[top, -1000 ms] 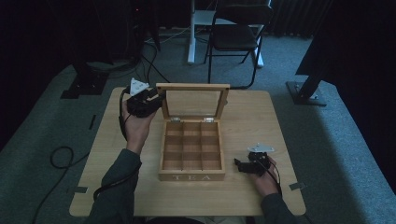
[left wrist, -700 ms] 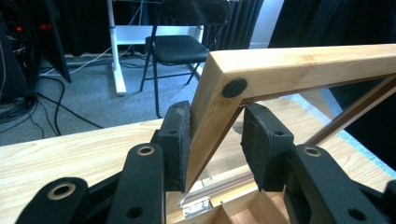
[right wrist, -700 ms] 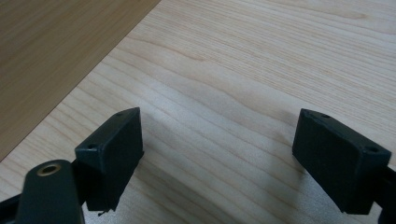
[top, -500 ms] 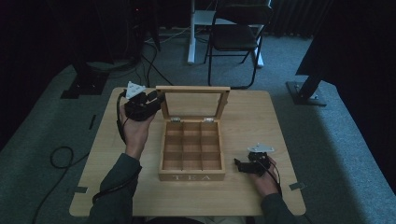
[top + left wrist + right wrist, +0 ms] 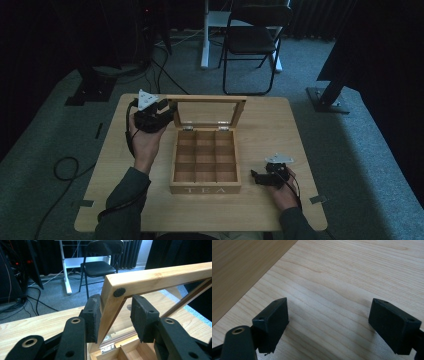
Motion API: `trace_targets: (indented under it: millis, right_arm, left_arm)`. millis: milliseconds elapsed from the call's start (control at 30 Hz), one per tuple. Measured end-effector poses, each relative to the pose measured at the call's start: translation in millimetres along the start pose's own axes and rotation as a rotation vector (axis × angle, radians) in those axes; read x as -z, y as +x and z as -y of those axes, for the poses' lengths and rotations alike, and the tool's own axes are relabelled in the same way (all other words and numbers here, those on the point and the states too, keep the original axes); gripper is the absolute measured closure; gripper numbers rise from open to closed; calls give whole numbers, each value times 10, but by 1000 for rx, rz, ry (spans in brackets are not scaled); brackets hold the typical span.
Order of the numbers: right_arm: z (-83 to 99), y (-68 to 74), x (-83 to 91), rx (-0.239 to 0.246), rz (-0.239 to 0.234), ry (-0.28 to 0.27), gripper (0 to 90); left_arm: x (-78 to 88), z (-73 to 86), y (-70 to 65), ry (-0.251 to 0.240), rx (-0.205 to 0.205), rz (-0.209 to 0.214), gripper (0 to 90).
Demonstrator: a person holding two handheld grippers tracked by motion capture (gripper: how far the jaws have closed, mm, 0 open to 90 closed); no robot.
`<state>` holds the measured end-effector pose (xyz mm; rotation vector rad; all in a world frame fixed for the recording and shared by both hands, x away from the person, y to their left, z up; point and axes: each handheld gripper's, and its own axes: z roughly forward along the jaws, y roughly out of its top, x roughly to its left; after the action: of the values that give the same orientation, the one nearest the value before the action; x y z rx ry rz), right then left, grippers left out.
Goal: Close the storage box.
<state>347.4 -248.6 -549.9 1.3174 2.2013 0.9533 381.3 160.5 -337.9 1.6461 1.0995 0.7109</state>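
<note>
The light wooden tea box (image 5: 205,161) with nine little square rooms sits in the middle of my pale wooden table (image 5: 280,125). Its glass-window wooden lid (image 5: 206,111) stands straight up at the back. My left tongs (image 5: 163,111) are at the lid's top left corner (image 5: 113,290). They have just been opening: one pad (image 5: 93,315) touches the frame, the other pad (image 5: 142,315) stands off, so I no longer squeeze it. I think the lid is open now and I am letting go. Next I must pull the left tongs away to the side without bumping the frame, or the lid may drop.

My right tongs (image 5: 256,176) rest wide open and empty on the table (image 5: 337,277), just right of the box. There is bare table on both sides to move in. The black folding chair (image 5: 255,40) stands well back.
</note>
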Motion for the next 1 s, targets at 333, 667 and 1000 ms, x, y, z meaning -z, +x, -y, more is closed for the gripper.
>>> trace_targets:
  millis: [333,667,1000]
  right_arm:
    - [0,1,0,-1,-1,1,158]
    - [0,1,0,0,0,0,158]
    - [0,1,0,0,0,0,158]
  left_arm:
    - [69,57,-27,5,3,-3,543]
    - [133,112,-61,7,-12,-6,537]
    - [176,155,-78,9,-10,-1,535]
